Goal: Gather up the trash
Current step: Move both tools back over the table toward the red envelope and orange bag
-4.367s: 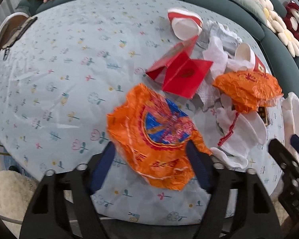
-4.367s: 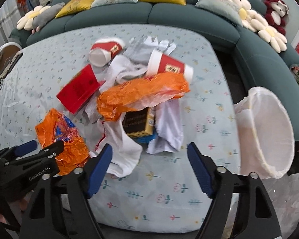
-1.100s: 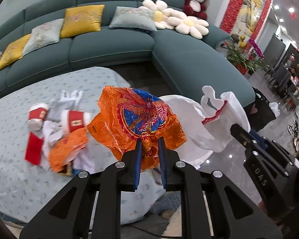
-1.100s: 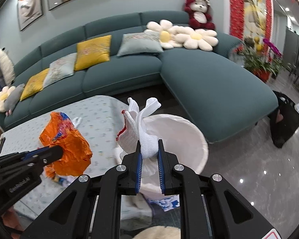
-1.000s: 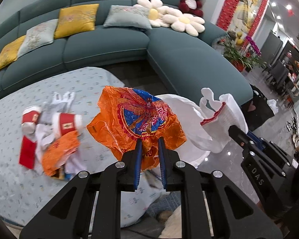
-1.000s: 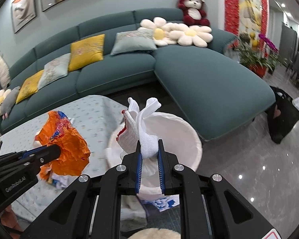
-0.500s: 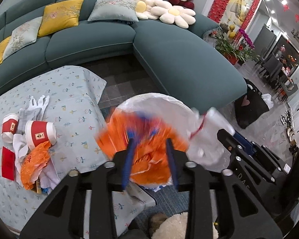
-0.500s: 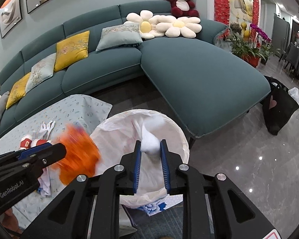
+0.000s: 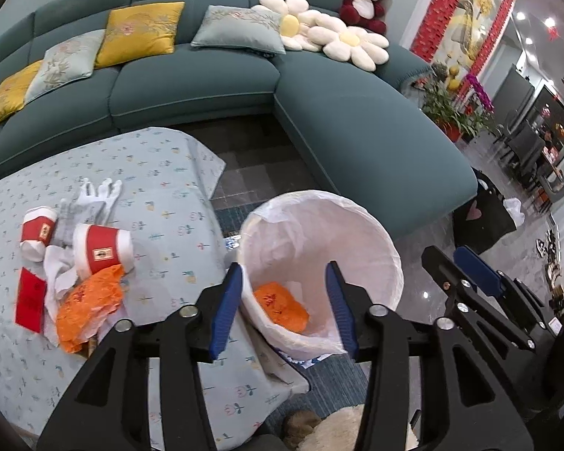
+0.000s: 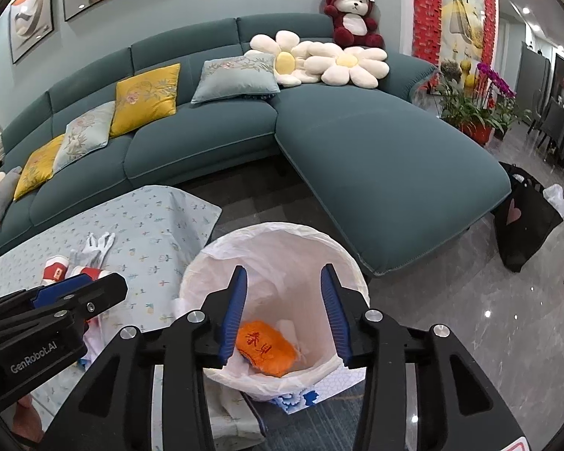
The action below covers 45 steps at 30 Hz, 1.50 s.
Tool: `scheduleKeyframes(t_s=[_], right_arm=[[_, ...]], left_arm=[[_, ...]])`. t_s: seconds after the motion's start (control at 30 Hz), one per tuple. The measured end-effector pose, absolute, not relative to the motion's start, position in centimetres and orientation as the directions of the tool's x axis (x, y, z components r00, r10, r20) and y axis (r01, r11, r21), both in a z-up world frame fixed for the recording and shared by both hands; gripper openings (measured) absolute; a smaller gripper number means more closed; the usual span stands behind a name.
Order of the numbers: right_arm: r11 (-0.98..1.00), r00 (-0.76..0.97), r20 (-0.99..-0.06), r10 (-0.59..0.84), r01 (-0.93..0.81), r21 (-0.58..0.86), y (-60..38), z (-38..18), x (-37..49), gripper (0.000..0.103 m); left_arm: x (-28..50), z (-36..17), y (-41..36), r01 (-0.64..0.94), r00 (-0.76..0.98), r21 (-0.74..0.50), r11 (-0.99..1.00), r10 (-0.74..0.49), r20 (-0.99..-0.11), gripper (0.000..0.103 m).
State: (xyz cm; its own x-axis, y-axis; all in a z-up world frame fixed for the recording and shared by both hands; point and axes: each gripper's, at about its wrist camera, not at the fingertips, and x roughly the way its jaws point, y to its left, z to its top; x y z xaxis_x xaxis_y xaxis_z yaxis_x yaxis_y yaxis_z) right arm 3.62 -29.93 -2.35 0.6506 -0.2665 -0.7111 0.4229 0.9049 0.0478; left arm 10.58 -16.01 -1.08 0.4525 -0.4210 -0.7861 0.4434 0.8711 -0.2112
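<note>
- Left wrist view: left gripper over the lined bin, fingers spreading, nothing between them; orange wrapper lies inside; cups and wrappers remain on the desk; best finish opening before withdrawing.
- Right wrist view: right gripper likewise above the bin, fingers parting, empty; lift clear of the liner rim to avoid snagging.

Orange wrapper — white bin liner — teal sofa
</note>
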Motion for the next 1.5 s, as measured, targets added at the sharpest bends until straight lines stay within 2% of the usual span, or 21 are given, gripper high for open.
scheduleKeyframes(t_s=[0.13,0.23,0.3,0.47,0.77,0.97,1.1,1.5], right_arm=[[0.916,0.666,-0.700,-0.258,0.399,0.042,-28.2,-1.3,3.5,0.046],[0.925,0.678,-0.693,-0.246,0.377,0.040,-26.8,-0.6,3.6,0.050],[0.933,0.687,-0.688,-0.235,0.358,0.039,-25.5,-0.1,3.6,0.053],[0.953,0.701,-0.689,-0.185,0.298,0.047,-22.1,0.4,3.7,0.053],[0.980,0.701,-0.705,-0.107,0.195,0.045,-16.1,0.2,4.5,0.053],[0.988,0.687,-0.725,-0.054,0.141,0.061,-12.6,-0.9,5.2,0.059],[0.991,0.663,-0.748,-0.012,0.107,0.079,-10.3,-2.2,6.2,0.060],[0.991,0.557,-0.828,0.060,0.066,0.117,-5.6,-8.1,11.3,0.060]], left_arm=[[10.4,-0.5,-13.9,0.409,0.483,-0.208,0.889,-0.404,-0.777,0.050],[10.3,-0.1,-11.9,0.380,0.505,-0.201,0.903,-0.385,-0.772,0.056],[10.2,0.1,-10.6,0.360,0.521,-0.201,0.911,-0.375,-0.767,0.057],[9.8,-0.1,-6.5,0.300,0.554,-0.176,0.938,-0.321,-0.768,0.057],[9.6,-1.3,2.3,0.149,0.583,-0.172,0.974,-0.227,-0.780,0.064],[9.7,-2.7,7.7,0.049,0.585,-0.169,0.984,-0.165,-0.794,0.069],[9.9,-4.2,10.7,-0.003,0.582,-0.149,0.989,-0.119,-0.804,0.077],[13.6,-9.1,15.3,-0.045,0.527,-0.066,0.997,-0.033,-0.849,0.078]])
